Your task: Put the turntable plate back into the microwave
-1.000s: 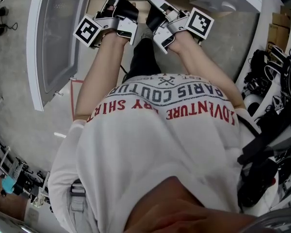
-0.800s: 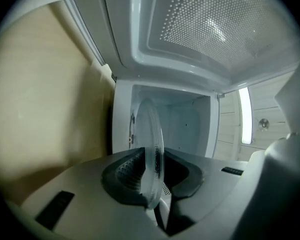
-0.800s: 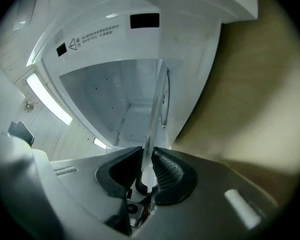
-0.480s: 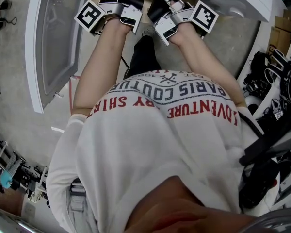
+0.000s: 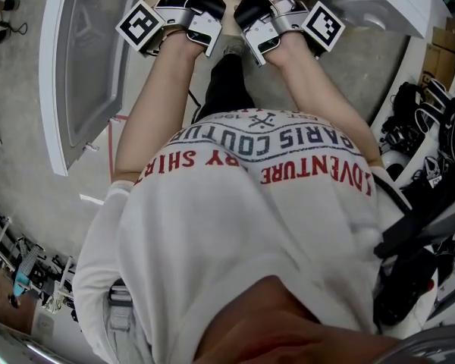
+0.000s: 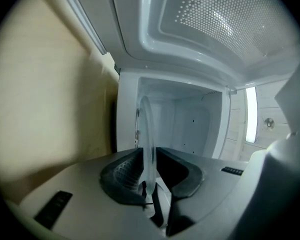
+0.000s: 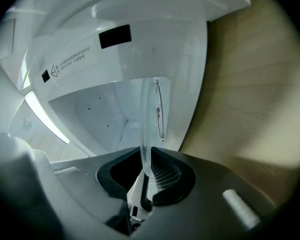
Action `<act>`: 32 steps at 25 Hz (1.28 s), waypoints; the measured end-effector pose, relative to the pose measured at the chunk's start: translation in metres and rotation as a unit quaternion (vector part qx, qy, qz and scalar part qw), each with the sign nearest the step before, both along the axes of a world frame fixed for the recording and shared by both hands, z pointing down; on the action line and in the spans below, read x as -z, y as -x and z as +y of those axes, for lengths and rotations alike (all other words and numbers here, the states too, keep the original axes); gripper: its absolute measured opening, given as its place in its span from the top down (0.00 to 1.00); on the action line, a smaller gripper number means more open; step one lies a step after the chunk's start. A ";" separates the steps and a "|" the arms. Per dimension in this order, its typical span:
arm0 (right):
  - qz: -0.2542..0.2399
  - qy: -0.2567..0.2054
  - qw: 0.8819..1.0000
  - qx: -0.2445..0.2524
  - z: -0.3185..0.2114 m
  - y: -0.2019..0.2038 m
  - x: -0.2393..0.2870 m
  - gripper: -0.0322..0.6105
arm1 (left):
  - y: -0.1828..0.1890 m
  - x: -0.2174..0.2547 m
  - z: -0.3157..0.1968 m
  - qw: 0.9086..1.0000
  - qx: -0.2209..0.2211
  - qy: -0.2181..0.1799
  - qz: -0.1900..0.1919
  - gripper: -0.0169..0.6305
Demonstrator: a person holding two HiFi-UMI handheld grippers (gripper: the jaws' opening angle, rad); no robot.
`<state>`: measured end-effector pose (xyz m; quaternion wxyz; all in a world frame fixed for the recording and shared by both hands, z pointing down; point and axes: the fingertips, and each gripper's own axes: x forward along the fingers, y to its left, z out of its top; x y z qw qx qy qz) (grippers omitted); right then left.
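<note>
Left gripper (image 6: pixel 149 180), right gripper (image 7: pixel 146 176) both clenched on turntable plate (image 6: pixel 147 129) rim; microwave (image 6: pixel 190 118) open ahead; step needed level, even push inward.

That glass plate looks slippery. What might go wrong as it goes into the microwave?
The left tool and right tool each pinch only the thin rim of the glass plate, so it may slip or twist loose. The plate could also knock the microwave opening's edge on its way in.
</note>
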<state>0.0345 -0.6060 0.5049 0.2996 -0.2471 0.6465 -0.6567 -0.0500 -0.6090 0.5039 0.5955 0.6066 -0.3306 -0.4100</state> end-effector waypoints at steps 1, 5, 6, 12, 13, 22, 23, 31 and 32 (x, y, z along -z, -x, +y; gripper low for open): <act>-0.001 0.000 1.000 -0.004 -0.003 0.000 0.001 0.88 | 0.000 0.001 -0.002 1.000 -0.002 0.002 0.000 0.87; 0.004 0.007 1.000 -0.011 -0.015 0.004 -0.003 0.88 | 0.002 -0.005 -0.009 1.000 -0.001 0.017 -0.004 0.88; 0.006 0.009 1.000 -0.011 -0.015 0.005 -0.005 0.88 | 0.003 -0.006 -0.010 1.000 0.002 0.020 -0.007 0.89; 0.008 0.016 1.000 0.005 0.008 0.004 0.001 0.88 | 0.001 0.002 0.012 0.999 0.022 0.022 -0.013 0.91; 0.004 0.016 1.000 0.005 0.011 0.002 0.001 0.88 | 0.000 0.001 0.014 0.999 0.025 0.024 -0.012 0.91; -0.003 0.012 1.000 0.020 0.011 0.009 0.003 0.88 | 0.011 0.000 -0.004 0.999 0.037 0.028 0.000 0.91; -0.006 0.009 1.000 0.021 0.011 0.009 0.004 0.88 | 0.012 0.000 -0.005 0.999 0.038 0.026 -0.002 0.91; 0.008 0.021 1.000 0.021 0.015 0.010 0.007 0.91 | 0.016 0.007 -0.006 0.997 0.050 0.044 -0.037 0.91; 0.010 0.026 0.999 0.022 0.016 0.012 0.007 0.91 | 0.017 0.008 -0.005 0.996 0.049 0.051 -0.048 0.91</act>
